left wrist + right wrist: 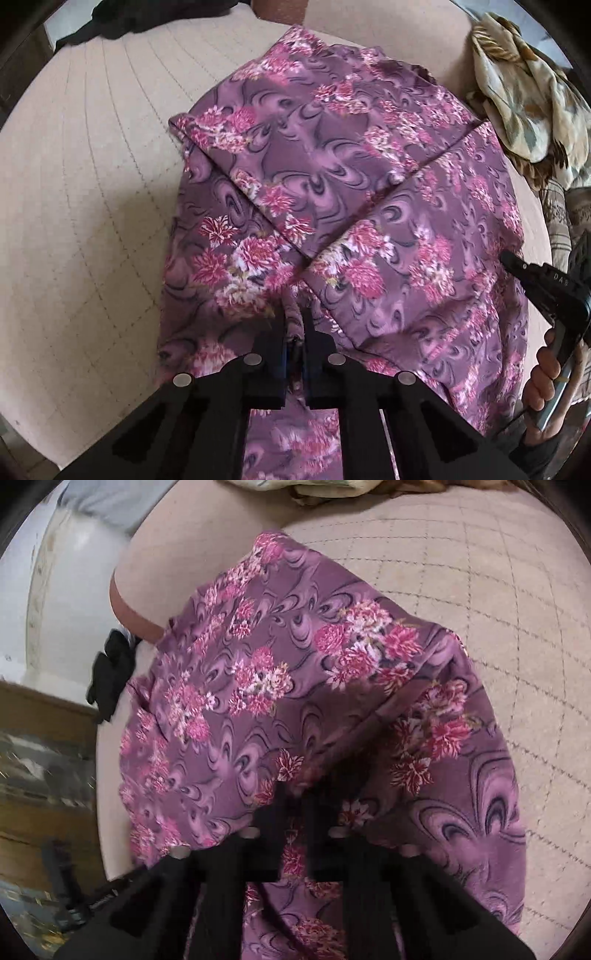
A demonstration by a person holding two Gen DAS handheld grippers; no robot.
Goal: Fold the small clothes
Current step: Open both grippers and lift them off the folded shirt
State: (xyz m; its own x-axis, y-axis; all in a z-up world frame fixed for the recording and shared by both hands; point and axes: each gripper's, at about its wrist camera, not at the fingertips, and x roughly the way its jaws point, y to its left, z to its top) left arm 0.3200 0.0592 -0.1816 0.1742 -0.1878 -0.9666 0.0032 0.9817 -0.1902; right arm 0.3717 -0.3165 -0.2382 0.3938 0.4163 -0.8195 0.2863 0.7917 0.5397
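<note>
A purple garment with pink flowers (pixel 332 177) lies on a beige quilted surface (pixel 92 184), one part folded over the rest along a diagonal edge. In the left wrist view, my left gripper (pixel 294 325) points down at the garment's near side, shut on a pinched ridge of the fabric. The right gripper (pixel 511 260) comes in from the right edge with a hand (pixel 546 373) around its handle, its tip at the garment's right border. In the right wrist view, the garment (pixel 258 701) rises toward my right gripper (pixel 295 797), which is shut on a bunched fold.
A crumpled cream cloth with leaf print (pixel 524 92) lies at the far right, a dark cloth (pixel 122 18) at the far left. In the right wrist view the surface's edge (pixel 122 602) drops to a white object (pixel 66 590), a black item (pixel 110 675) and wooden furniture (pixel 37 738).
</note>
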